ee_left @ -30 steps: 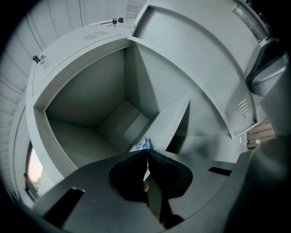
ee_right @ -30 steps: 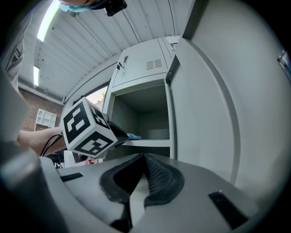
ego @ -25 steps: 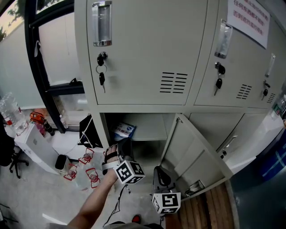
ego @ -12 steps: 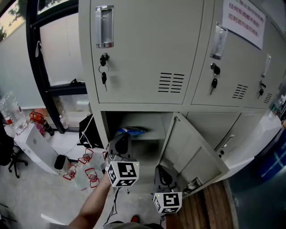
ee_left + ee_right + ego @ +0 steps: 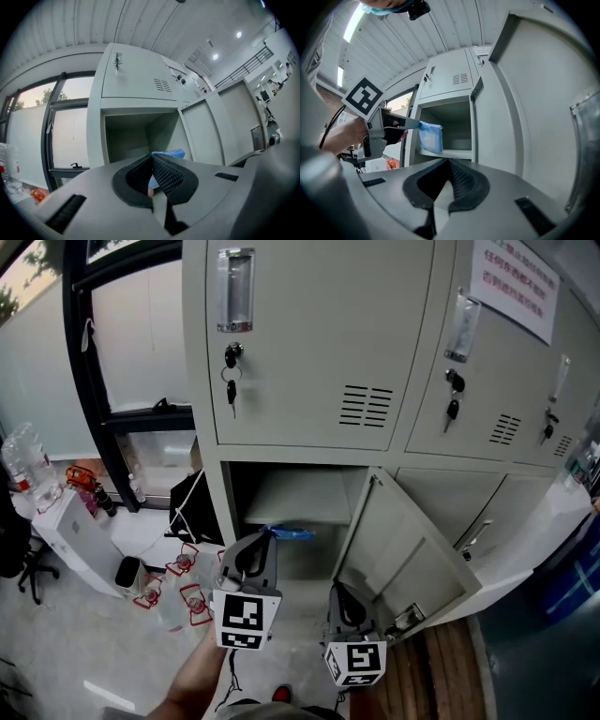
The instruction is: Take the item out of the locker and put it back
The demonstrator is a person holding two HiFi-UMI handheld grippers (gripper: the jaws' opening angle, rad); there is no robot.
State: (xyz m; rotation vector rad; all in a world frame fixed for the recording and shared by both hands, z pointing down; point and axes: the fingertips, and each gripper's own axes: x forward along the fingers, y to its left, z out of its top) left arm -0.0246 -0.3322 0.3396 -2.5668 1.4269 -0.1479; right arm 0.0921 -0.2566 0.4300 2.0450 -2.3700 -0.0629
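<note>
The locker's lower compartment (image 5: 281, 498) stands with its door (image 5: 403, 559) swung open to the right. A blue packet (image 5: 289, 533) hangs just in front of the opening, and my left gripper (image 5: 267, 540) is shut on its edge. In the left gripper view the packet (image 5: 171, 153) sticks out past the closed pads (image 5: 164, 173). From the right gripper view the packet (image 5: 430, 137) hangs down from the left gripper (image 5: 412, 123), in front of the shelf (image 5: 450, 152). My right gripper (image 5: 339, 594) is low beside the door, shut, with nothing in it.
Closed locker doors with keys (image 5: 232, 390) fill the wall above and to the right. A printed notice (image 5: 520, 277) is stuck at the upper right. Bottles and red-labelled things (image 5: 183, 587) lie on the floor at left, by a white box (image 5: 80, 540). Wooden boards (image 5: 450, 662) lie at right.
The left gripper has drawn the blue packet off the shelf and out of the compartment, toward me and slightly down. The right gripper has hardly moved.
</note>
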